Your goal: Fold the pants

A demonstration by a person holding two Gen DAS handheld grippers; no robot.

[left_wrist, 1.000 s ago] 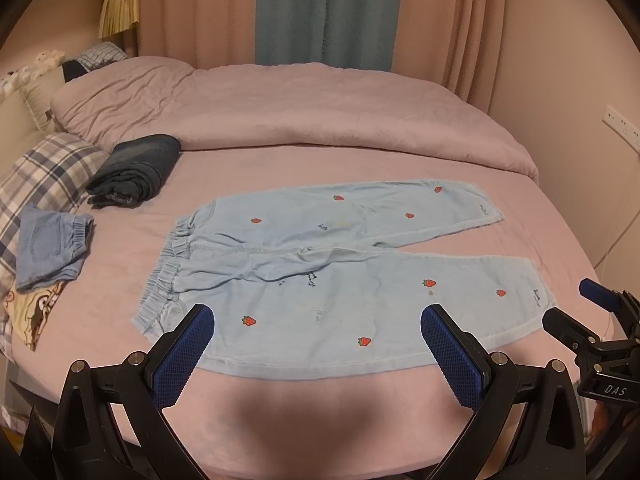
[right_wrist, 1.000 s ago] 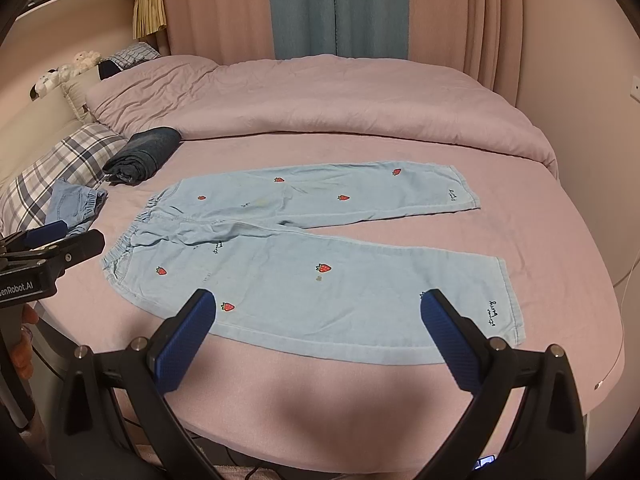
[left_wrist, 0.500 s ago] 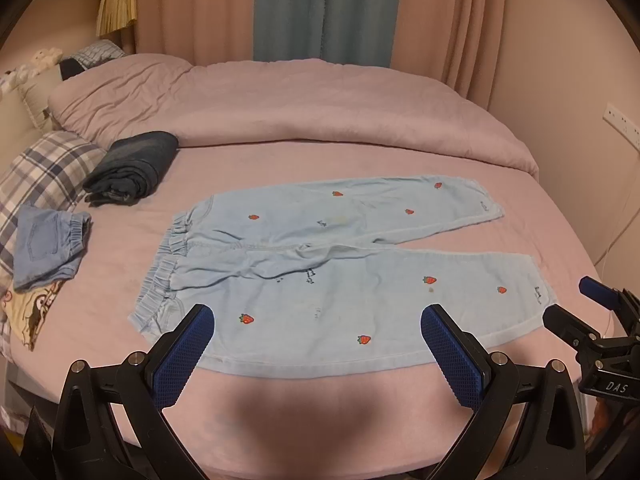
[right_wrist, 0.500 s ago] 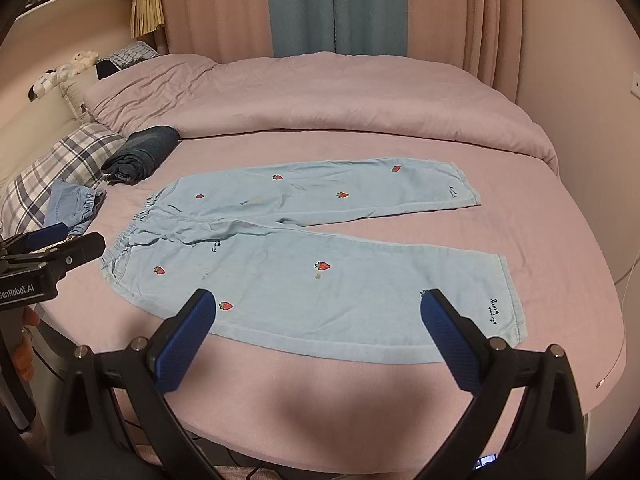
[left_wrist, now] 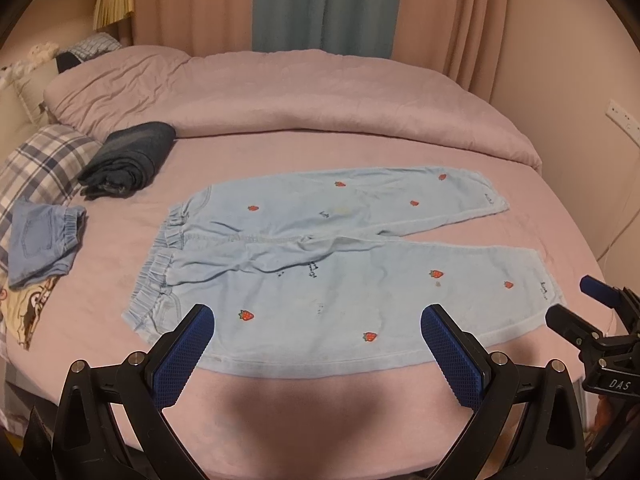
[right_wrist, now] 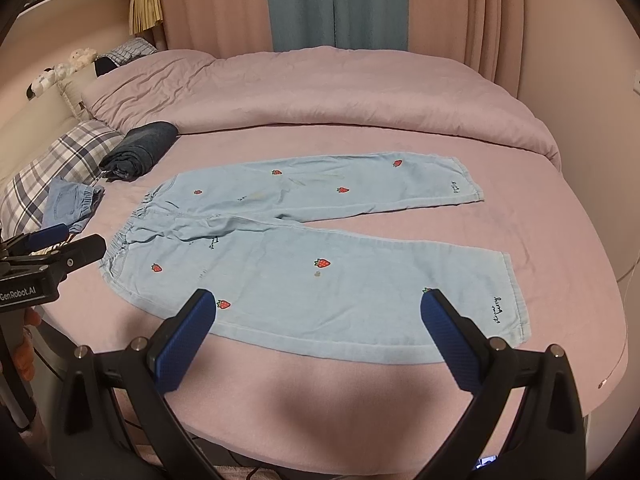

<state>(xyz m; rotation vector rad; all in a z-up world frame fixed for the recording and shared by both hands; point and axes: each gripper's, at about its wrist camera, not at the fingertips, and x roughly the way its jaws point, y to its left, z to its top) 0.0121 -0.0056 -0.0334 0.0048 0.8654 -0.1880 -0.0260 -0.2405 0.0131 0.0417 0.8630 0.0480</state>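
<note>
Both hand-held grippers [left_wrist: 318,340] [right_wrist: 318,326] have edged closer to the pants [left_wrist: 340,264], jaws spread.

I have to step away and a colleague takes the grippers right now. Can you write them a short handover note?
Left gripper: open, empty, above the near edge of the bed, by the waistband side.
Right gripper: open, empty, above the near edge by the cuff side.
Light blue strawberry pants: spread flat on the bed, waistband left, legs splayed apart to the right.
Done: pants laid out; no fold yet.
Left: every fold, probably far leg onto near leg first, then across.
Dark folded garment and small denim piece lie apart at left.
</note>
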